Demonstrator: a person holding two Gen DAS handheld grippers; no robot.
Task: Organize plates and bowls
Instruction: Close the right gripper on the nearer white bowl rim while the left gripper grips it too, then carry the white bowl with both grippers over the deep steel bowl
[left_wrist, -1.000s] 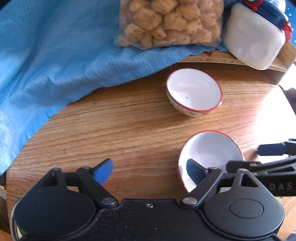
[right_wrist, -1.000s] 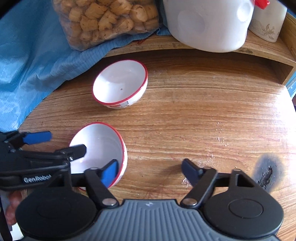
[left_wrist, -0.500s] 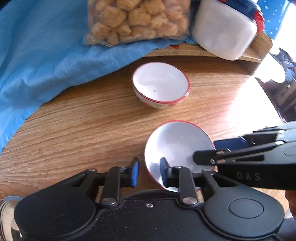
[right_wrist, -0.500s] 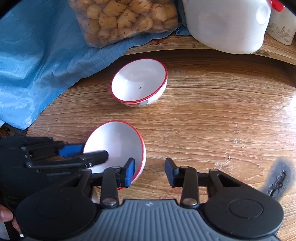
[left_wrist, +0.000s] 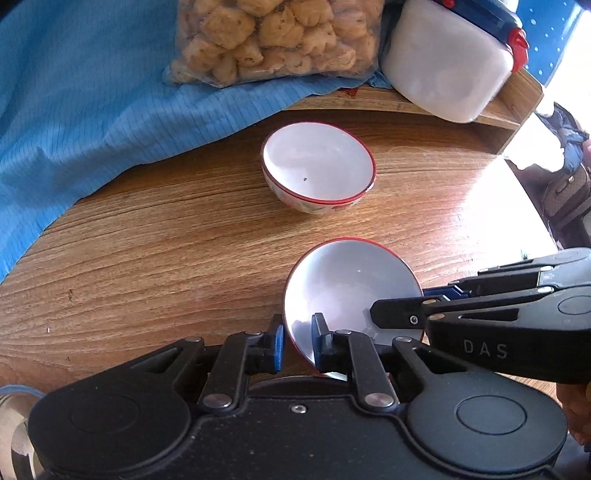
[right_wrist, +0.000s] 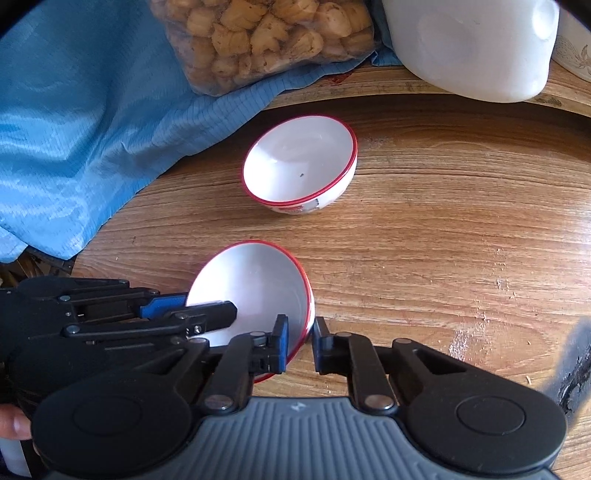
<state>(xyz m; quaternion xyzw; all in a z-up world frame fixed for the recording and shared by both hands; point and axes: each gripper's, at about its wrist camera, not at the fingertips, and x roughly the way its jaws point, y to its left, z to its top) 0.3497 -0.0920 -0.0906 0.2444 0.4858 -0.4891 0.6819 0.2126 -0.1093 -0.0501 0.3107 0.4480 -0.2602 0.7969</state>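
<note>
Two white bowls with red rims are on the round wooden table (left_wrist: 147, 258). The far bowl (left_wrist: 317, 170) (right_wrist: 299, 166) stands alone near the blue cloth. My left gripper (left_wrist: 297, 345) is shut on the left part of the near bowl's (left_wrist: 347, 288) rim, one pad inside and one outside. My right gripper (right_wrist: 300, 345) is shut on the right part of the same bowl's (right_wrist: 255, 284) rim. Each wrist view shows the other gripper's fingers (left_wrist: 406, 310) (right_wrist: 207, 314) reaching over the bowl from the side.
A blue cloth (left_wrist: 92, 110) covers the table's left and back. On it lies a clear bag of fried snacks (left_wrist: 277, 37). A white jar (left_wrist: 443, 62) with a blue lid stands on a raised wooden ledge (left_wrist: 406, 107). A burn mark (right_wrist: 576, 376) sits at the right.
Both grippers went from wide open to shut on the near bowl's rim. Both wrists tipped a little, so the bowls sit lower and nearer the centre of each view.
</note>
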